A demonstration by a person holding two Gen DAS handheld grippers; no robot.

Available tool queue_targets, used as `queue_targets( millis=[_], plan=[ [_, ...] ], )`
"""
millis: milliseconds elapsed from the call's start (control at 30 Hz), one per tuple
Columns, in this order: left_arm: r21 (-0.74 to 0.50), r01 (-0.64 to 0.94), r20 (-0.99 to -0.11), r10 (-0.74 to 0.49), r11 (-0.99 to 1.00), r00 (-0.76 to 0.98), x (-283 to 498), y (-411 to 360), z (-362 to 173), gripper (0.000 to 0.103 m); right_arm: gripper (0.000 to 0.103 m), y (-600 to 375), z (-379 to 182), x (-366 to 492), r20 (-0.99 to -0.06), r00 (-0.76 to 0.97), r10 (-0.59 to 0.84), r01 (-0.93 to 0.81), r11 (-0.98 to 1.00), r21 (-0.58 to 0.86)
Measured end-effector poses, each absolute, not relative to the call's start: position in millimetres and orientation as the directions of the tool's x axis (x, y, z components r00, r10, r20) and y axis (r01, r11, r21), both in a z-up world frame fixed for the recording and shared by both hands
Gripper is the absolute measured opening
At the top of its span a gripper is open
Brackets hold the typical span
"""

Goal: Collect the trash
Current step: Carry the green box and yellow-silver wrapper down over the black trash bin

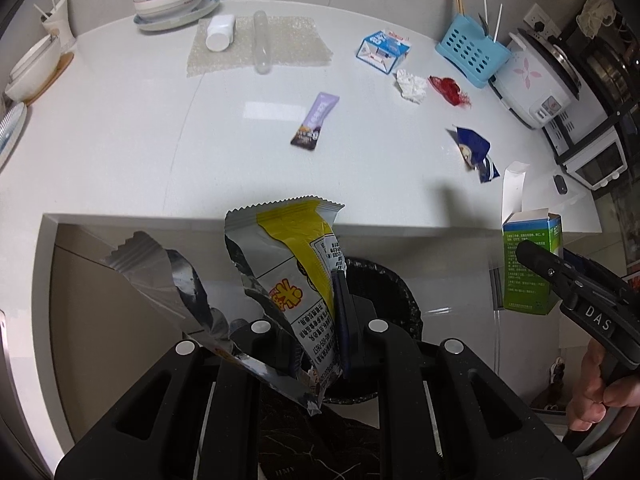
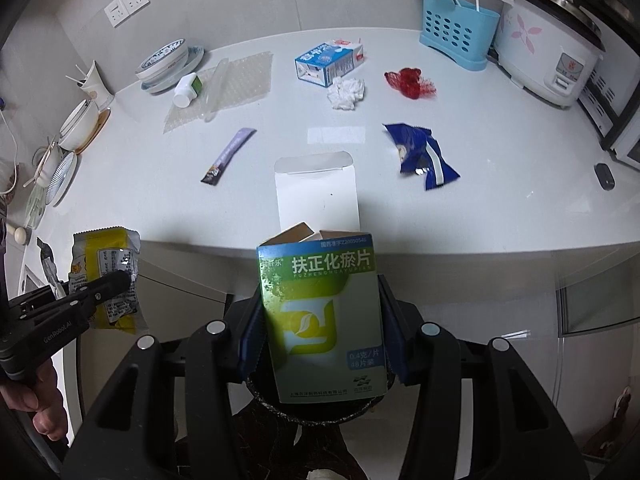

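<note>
Here we clench a torn wrapper (image 1: 296, 280) in our left tool (image 1: 320, 344) and a box (image 2: 324, 320) in our right tool (image 2: 320, 332) over the bin (image 1: 400, 292), with more litter on the counter (image 1: 120, 140).

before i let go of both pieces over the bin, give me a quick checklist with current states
1. Left gripper clamped on the yellow snack wrapper: ok.
2. Right gripper clamped on the green medicine box: ok.
3. Bin under the wrapper: ok, its dark rim shows right behind it.
4. Bin under the box: ok, the rim shows beneath the box in the right wrist view.
5. Room inside the bin: cannot tell, the interior is hidden.
6. Countertop cleared: not ok, the purple sachet, blue wrapper and crumpled tissue remain.
</note>
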State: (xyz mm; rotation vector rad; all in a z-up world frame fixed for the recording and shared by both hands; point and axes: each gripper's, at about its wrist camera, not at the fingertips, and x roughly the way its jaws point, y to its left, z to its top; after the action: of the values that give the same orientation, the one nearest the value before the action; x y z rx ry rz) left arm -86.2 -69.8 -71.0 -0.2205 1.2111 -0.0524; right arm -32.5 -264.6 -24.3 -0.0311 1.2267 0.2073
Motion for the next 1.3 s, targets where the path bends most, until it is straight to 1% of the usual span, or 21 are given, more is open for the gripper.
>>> queue_targets(
  millis=[467, 1000, 1300],
  plan=[
    [-0.198, -0.059, -0.935, -0.170, 0.978, 0.313, -119, -91, -117, 0.013, 0.048, -284, -63, -73, -0.957, 0.267, 0.118, -0.158, 0.984, 0.077],
    [-0.192, -0.019, -0.943, -0.179, 0.981, 0.280, -128, -114, -168, 0.013, 0.047, -297, -117, -93, -0.972, 0.216, 0.090, -0.140, 0.988, 0.060],
    [-0.186, -0.001, -0.945, -0.179, 0.983, 0.275, -126, -128, -190, 0.013, 0.048, -303, -135, -95, -0.974, 0.210, 0.083, -0.136, 0.989, 0.055]
  ],
)
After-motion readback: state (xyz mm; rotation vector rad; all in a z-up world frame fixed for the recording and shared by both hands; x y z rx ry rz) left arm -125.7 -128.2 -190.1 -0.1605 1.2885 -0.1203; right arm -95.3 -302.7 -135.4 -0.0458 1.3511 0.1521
